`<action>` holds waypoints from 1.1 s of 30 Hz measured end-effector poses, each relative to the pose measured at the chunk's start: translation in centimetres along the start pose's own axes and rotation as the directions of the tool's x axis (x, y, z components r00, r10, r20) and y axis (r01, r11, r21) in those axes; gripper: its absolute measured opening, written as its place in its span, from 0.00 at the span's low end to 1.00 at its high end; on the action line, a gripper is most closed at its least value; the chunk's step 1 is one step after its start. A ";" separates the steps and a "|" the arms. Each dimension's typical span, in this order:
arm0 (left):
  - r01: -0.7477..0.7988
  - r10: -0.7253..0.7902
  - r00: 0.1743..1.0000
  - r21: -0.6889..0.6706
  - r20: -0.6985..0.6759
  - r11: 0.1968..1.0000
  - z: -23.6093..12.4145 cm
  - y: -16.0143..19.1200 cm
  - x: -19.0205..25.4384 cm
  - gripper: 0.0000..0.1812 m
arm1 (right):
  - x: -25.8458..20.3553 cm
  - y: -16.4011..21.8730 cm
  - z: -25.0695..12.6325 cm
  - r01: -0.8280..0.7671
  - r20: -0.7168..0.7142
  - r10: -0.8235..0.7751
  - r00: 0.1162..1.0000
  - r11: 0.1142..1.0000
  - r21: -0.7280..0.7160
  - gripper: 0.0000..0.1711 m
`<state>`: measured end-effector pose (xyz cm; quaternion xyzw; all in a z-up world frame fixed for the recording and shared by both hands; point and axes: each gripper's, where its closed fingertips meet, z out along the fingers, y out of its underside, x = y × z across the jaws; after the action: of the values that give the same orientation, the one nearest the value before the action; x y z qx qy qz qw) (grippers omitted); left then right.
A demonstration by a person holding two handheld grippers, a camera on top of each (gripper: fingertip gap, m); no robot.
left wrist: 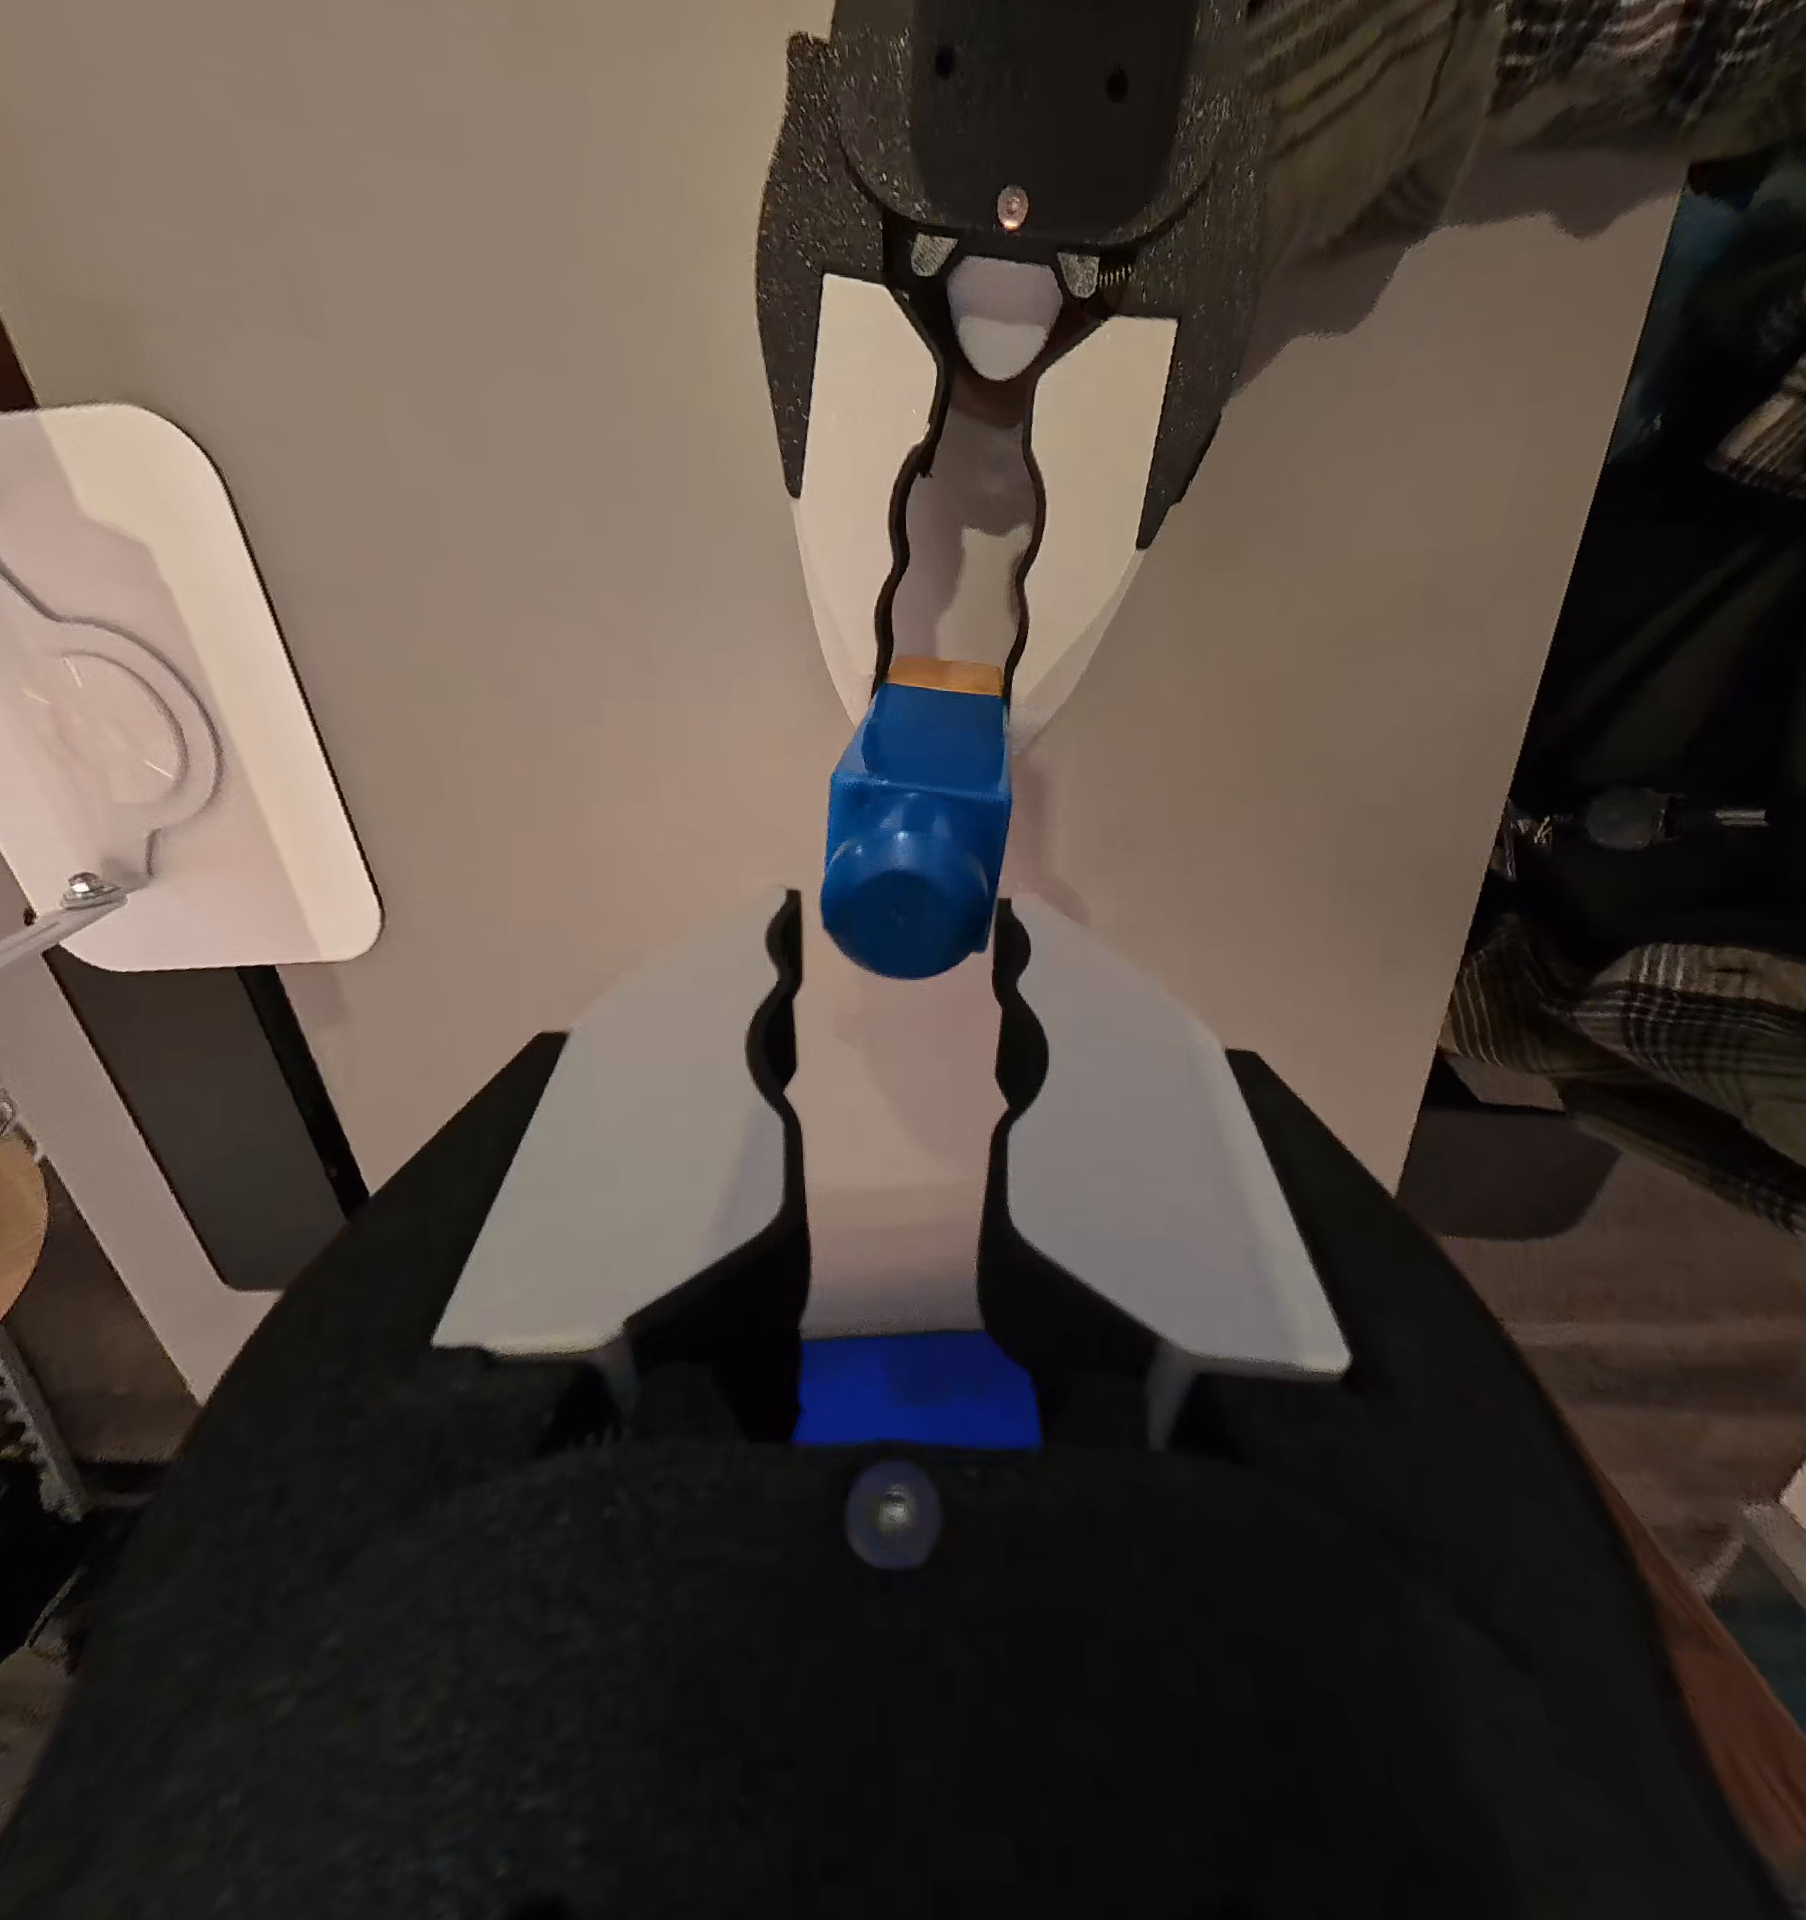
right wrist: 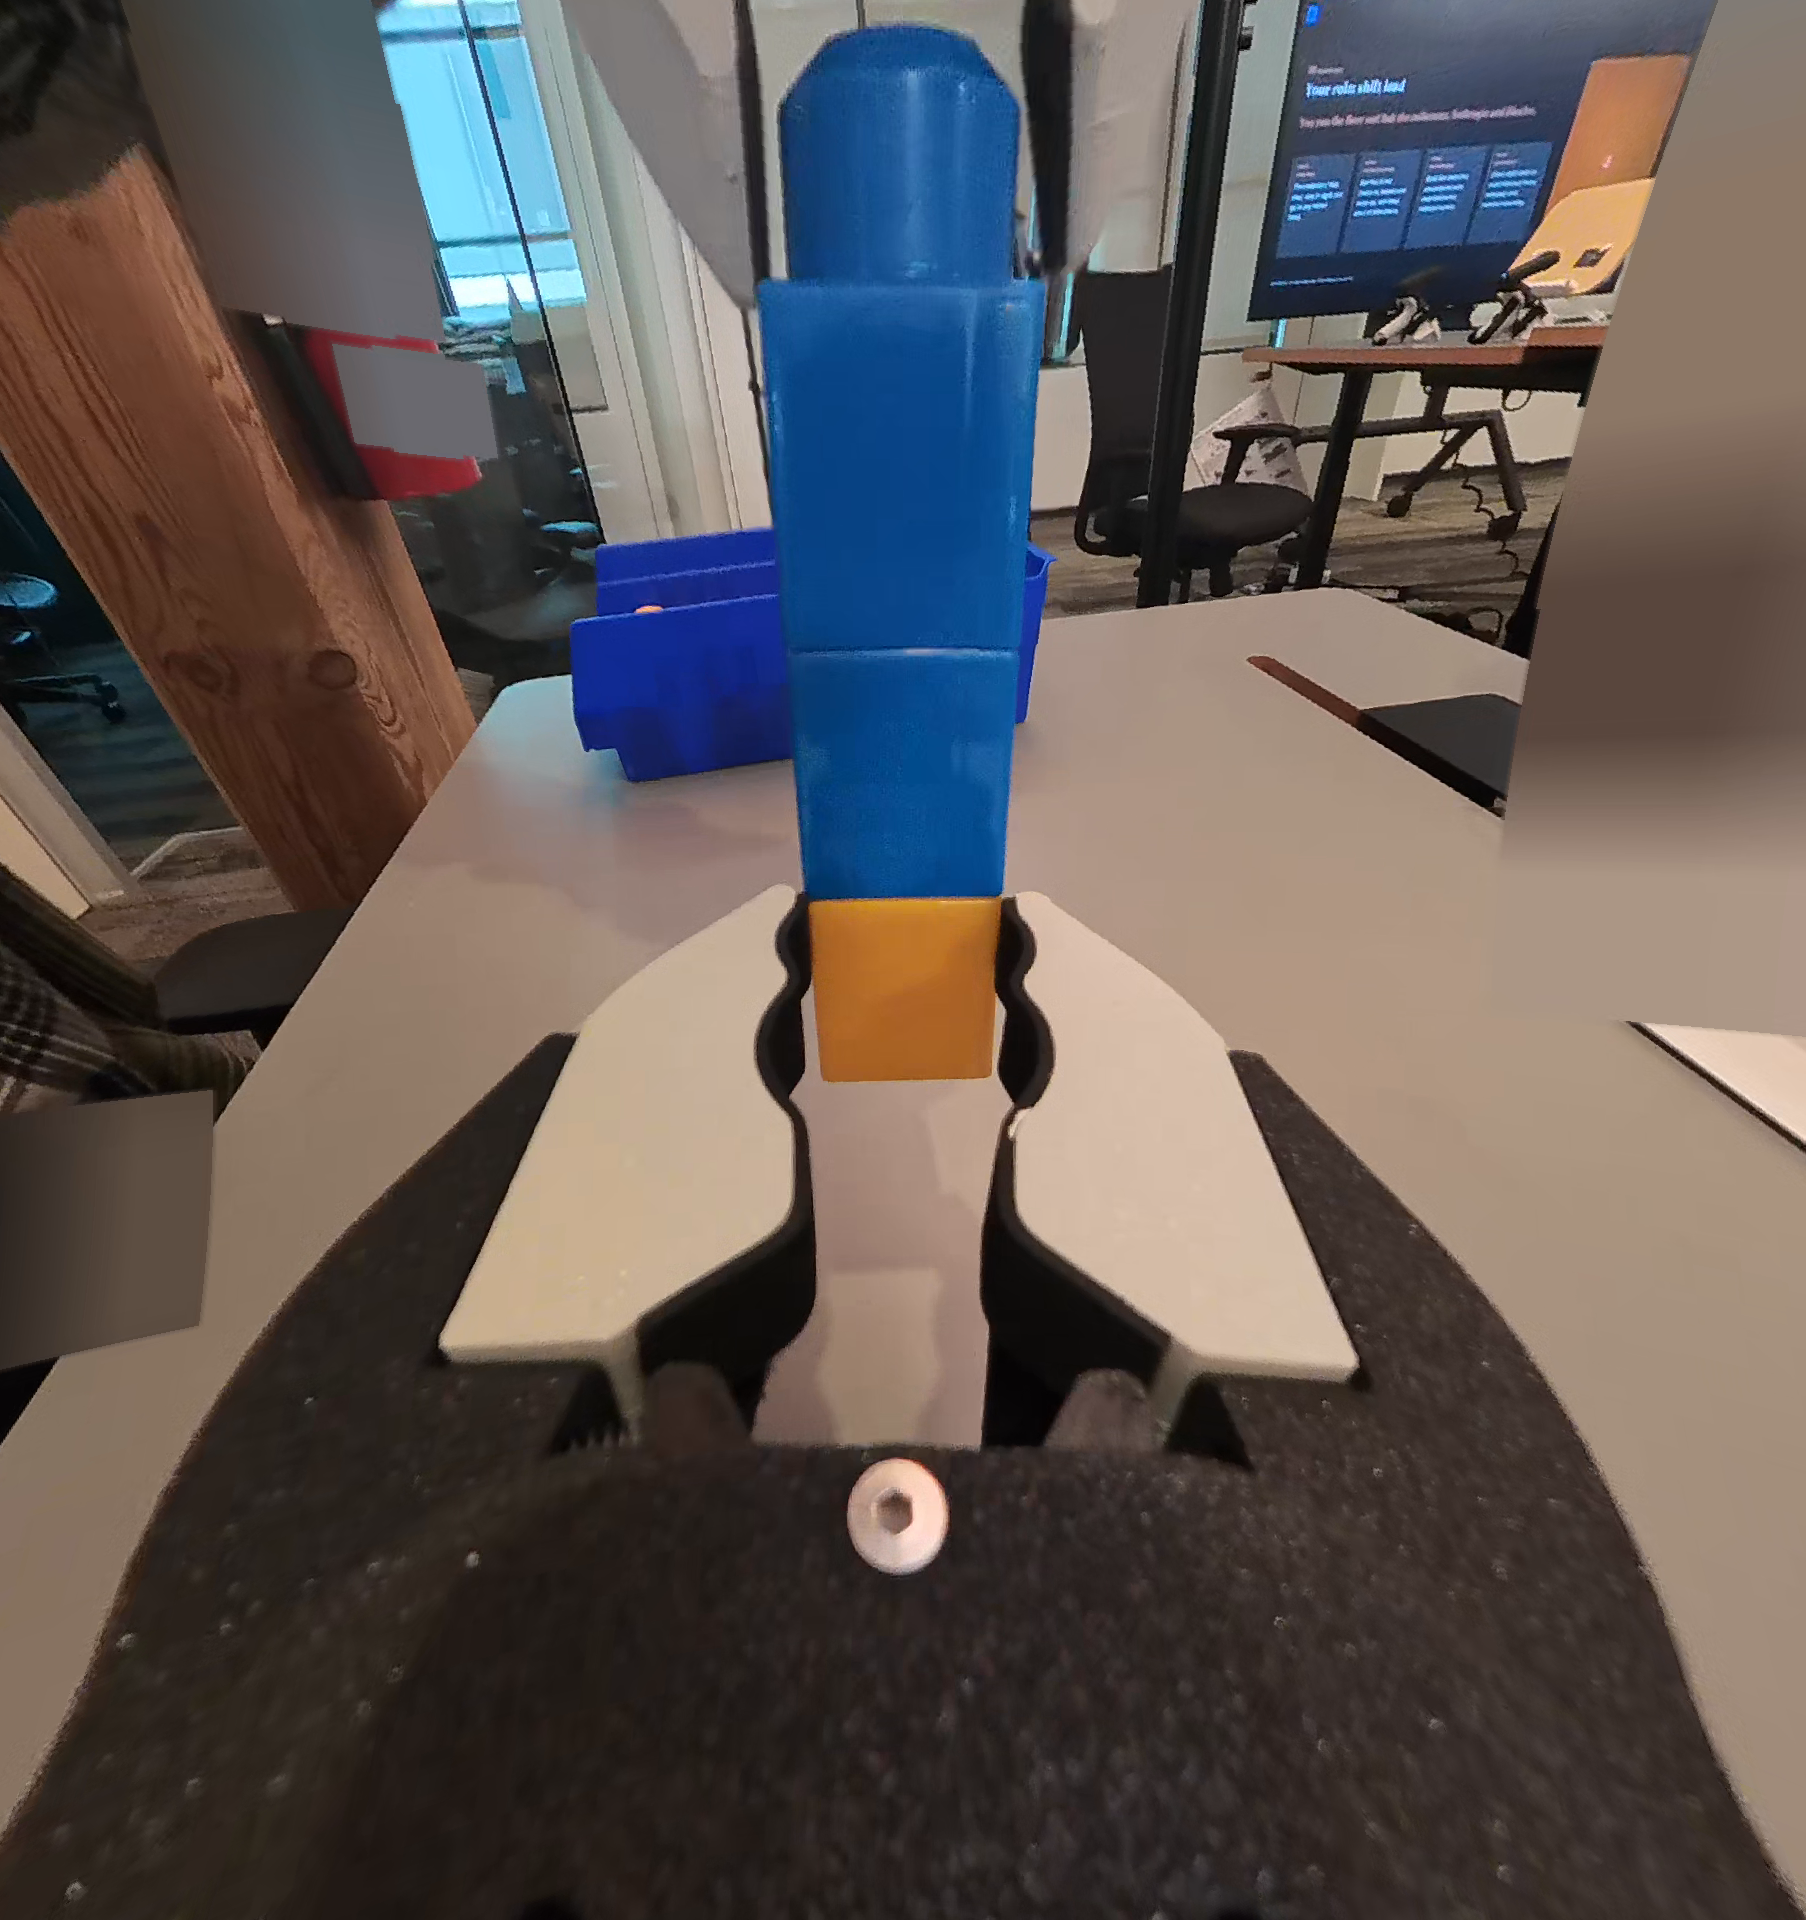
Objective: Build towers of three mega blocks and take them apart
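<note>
My right gripper [right wrist: 899, 987] is shut on a yellow block [right wrist: 899, 997], the near end of a three-block tower. Two blue blocks [right wrist: 899, 769] [right wrist: 899, 447] are stacked on it, ending in a round stud [right wrist: 899, 156]. The tower points away from the right gripper and is held above the grey table [right wrist: 1242, 810]. My left gripper [left wrist: 894, 909] faces it from the far side. Its jaws are open about a block's width, with the blue stud [left wrist: 899, 914] just between the fingertips. The right gripper [left wrist: 951, 675] shows at the top of the left wrist view, holding the yellow block [left wrist: 946, 673].
A blue bin [right wrist: 681, 675] stands on the table behind the tower and shows under the left gripper [left wrist: 914, 1397]. A white rounded panel [left wrist: 151, 675] is at the left. A person's plaid sleeve [left wrist: 1657, 987] is at the right. Chairs, desks and a screen [right wrist: 1450, 156] stand beyond the table. Across from one pair of fingers to the other is roughly 9 cm.
</note>
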<state>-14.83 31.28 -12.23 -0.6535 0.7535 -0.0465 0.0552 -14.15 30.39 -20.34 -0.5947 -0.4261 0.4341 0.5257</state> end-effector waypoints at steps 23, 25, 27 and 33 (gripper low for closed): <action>0.154 -0.154 0.979 0.979 -0.133 0.132 0.2 1.3 -0.1 0.39 | -0.9 -0.6 0.7 -0.130 0.134 0.122 0.983 0.990 0.057 0.20; 0.152 -0.146 0.981 0.978 -0.131 0.142 0.4 0.5 0.1 0.40 | -1.0 -0.6 0.8 -0.133 0.141 0.124 0.982 0.990 0.053 0.20; 0.152 -0.133 0.982 0.977 -0.132 0.148 0.5 0.0 0.2 0.39 | -1.2 -0.5 0.9 -0.131 0.150 0.123 0.981 0.990 0.046 0.20; 0.162 -0.100 0.984 0.972 -0.147 0.169 1.3 -1.0 0.7 0.36 | -1.5 -0.9 0.6 -0.127 0.161 0.116 0.980 0.990 0.054 0.20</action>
<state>-13.80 30.46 -13.36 -0.5278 0.4913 -0.5375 0.4373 -15.17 29.17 -19.34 -0.5661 -0.4151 0.5246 0.4816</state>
